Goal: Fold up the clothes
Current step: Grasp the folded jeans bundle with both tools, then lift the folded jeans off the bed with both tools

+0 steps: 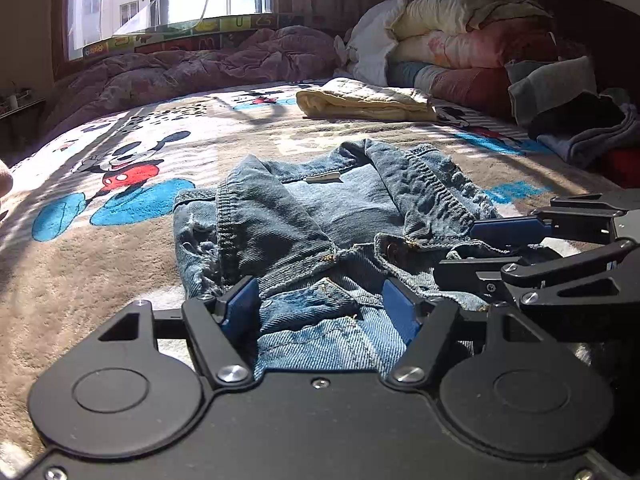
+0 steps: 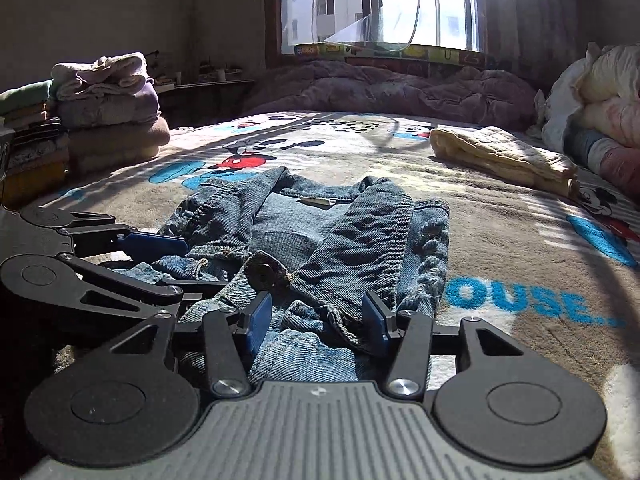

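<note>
One denim jacket (image 1: 320,216) on blanket (image 1: 120,240); two grippers, left (image 1: 324,308), right (image 2: 318,316), jaws spread.

We see open bed blanket (image 1: 100,264) to the left of the denim jacket (image 1: 320,216) and behind it. Our two tongs sit close side by side, so there is little room between them. A yellow folded cloth (image 1: 364,100) lies further back, and piles of clothes (image 2: 92,116) block the bed's edges.
</note>
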Tool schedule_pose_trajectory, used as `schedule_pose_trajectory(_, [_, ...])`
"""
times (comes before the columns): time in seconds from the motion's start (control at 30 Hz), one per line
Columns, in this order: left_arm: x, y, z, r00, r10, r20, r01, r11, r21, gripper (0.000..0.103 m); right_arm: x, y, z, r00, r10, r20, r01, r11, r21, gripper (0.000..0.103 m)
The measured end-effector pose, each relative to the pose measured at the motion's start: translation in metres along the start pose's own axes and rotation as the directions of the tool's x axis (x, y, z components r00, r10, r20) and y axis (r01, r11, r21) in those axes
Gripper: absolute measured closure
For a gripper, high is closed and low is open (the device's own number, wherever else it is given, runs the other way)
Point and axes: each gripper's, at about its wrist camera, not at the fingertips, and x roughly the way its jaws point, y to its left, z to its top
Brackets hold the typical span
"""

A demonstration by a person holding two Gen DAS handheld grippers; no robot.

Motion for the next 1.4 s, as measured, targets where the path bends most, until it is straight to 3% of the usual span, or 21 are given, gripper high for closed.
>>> schedule_pose_trajectory(0.07, [-0.014, 0.01, 0.003, 1.0, -0.012, 0.025, 0.014, 0.997, -0.074, 0.034, -0.011, -0.003, 0.004, 1.0, 0.01, 0.016, -0.011, 0.999, 0.039, 0.053])
schedule_pose_trajectory(0.13, [-0.032, 0.023, 0.006, 0.998, -0.016, 0.064, 0.027, 0.985, -0.173, 0.033, -0.032, -0.017, 0.005, 0.995, 0.014, 0.1, -0.031, 0.985, 0.169, 0.05])
schedule_pose_trajectory(0.2, [-0.045, 0.036, 0.007, 0.996, -0.02, 0.091, 0.044, 0.96, -0.277, 0.031, -0.045, -0.036, 0.002, 0.994, -0.01, 0.11, -0.022, 0.956, 0.291, 0.037])
schedule_pose_trajectory(0.3, [-0.038, 0.066, -0.006, 0.997, -0.057, 0.056, 0.077, 0.878, -0.473, 0.03, -0.052, -0.069, -0.007, 0.997, -0.031, 0.069, -0.005, 0.887, 0.462, 0.033])
schedule_pose_trajectory(0.43, [-0.028, 0.104, -0.021, 0.993, -0.114, 0.031, 0.103, 0.714, -0.693, 0.03, -0.031, -0.083, -0.011, 0.998, 0.057, 0.029, -0.063, 0.822, 0.565, 0.03])
schedule_pose_trajectory(0.5, [-0.025, 0.106, -0.022, 0.99, -0.126, 0.059, 0.129, 0.675, -0.726, 0.03, -0.014, -0.083, -0.016, 0.993, 0.115, -0.001, -0.091, 0.796, 0.598, 0.025])
schedule_pose_trajectory(0.53, [-0.023, 0.103, -0.021, 0.989, -0.132, 0.062, 0.135, 0.673, -0.727, 0.031, -0.009, -0.082, -0.018, 0.993, 0.12, 0.007, -0.1, 0.791, 0.604, 0.025])
schedule_pose_trajectory(0.6, [-0.016, 0.091, -0.018, 0.989, -0.139, 0.042, 0.127, 0.688, -0.714, 0.054, -0.002, -0.081, -0.017, 0.992, 0.126, 0.03, -0.118, 0.784, 0.609, 0.027])
schedule_pose_trajectory(0.67, [-0.01, 0.079, -0.016, 0.99, -0.141, 0.027, 0.119, 0.699, -0.705, 0.065, 0.004, -0.081, -0.016, 0.99, 0.132, 0.04, -0.128, 0.767, 0.629, 0.038])
schedule_pose_trajectory(0.73, [-0.016, 0.076, -0.017, 0.989, -0.145, 0.036, 0.124, 0.662, -0.739, 0.072, 0.006, -0.083, -0.019, 0.991, 0.126, 0.042, -0.124, 0.759, 0.639, 0.052])
schedule_pose_trajectory(0.8, [-0.034, 0.071, -0.016, 0.984, -0.172, 0.035, 0.138, 0.633, -0.762, 0.073, 0.006, -0.089, -0.022, 0.983, 0.175, 0.062, -0.169, 0.709, 0.684, 0.073])
schedule_pose_trajectory(0.87, [-0.048, 0.067, -0.016, 0.981, -0.193, 0.035, 0.148, 0.611, -0.778, 0.071, -0.003, -0.093, -0.021, 0.97, 0.228, 0.089, -0.221, 0.659, 0.719, 0.075])
schedule_pose_trajectory(0.9, [-0.048, 0.068, -0.017, 0.981, -0.191, 0.033, 0.146, 0.617, -0.773, 0.069, -0.013, -0.094, -0.02, 0.966, 0.242, 0.094, -0.234, 0.66, 0.714, 0.075])
schedule_pose_trajectory(0.93, [-0.047, 0.068, -0.019, 0.981, -0.189, 0.031, 0.144, 0.623, -0.769, 0.055, -0.023, -0.094, -0.019, 0.962, 0.255, 0.097, -0.246, 0.663, 0.707, 0.075])
schedule_pose_trajectory(0.97, [-0.047, 0.068, -0.02, 0.982, -0.187, 0.029, 0.142, 0.629, -0.764, 0.042, -0.029, -0.095, -0.021, 0.963, 0.257, 0.084, -0.241, 0.673, 0.699, 0.068])
schedule_pose_trajectory(1.0, [-0.046, 0.068, -0.021, 0.982, -0.185, 0.027, 0.141, 0.635, -0.759, 0.042, -0.035, -0.097, -0.023, 0.97, 0.238, 0.059, -0.212, 0.695, 0.687, 0.048])
schedule_pose_trajectory(1.07, [-0.045, 0.068, -0.024, 0.983, -0.181, 0.023, 0.137, 0.647, -0.75, 0.035, -0.042, -0.102, -0.028, 0.979, 0.202, 0.033, -0.171, 0.722, 0.67, 0.032])
schedule_pose_trajectory(1.17, [-0.044, 0.069, -0.027, 0.984, -0.175, 0.018, 0.132, 0.665, -0.735, 0.034, -0.047, -0.11, -0.031, 0.982, 0.183, 0.04, -0.162, 0.725, 0.67, 0.029])
schedule_pose_trajectory(1.3, [-0.038, 0.066, -0.029, 0.984, -0.175, 0.014, 0.131, 0.683, -0.719, 0.035, -0.04, -0.1, -0.036, 0.977, 0.211, 0.003, -0.168, 0.772, 0.613, 0.028])
schedule_pose_trajectory(1.4, [-0.026, 0.057, -0.029, 0.979, -0.2, 0.022, 0.157, 0.692, -0.704, 0.053, -0.034, -0.089, -0.037, 0.978, 0.208, -0.004, -0.169, 0.803, 0.571, 0.032])
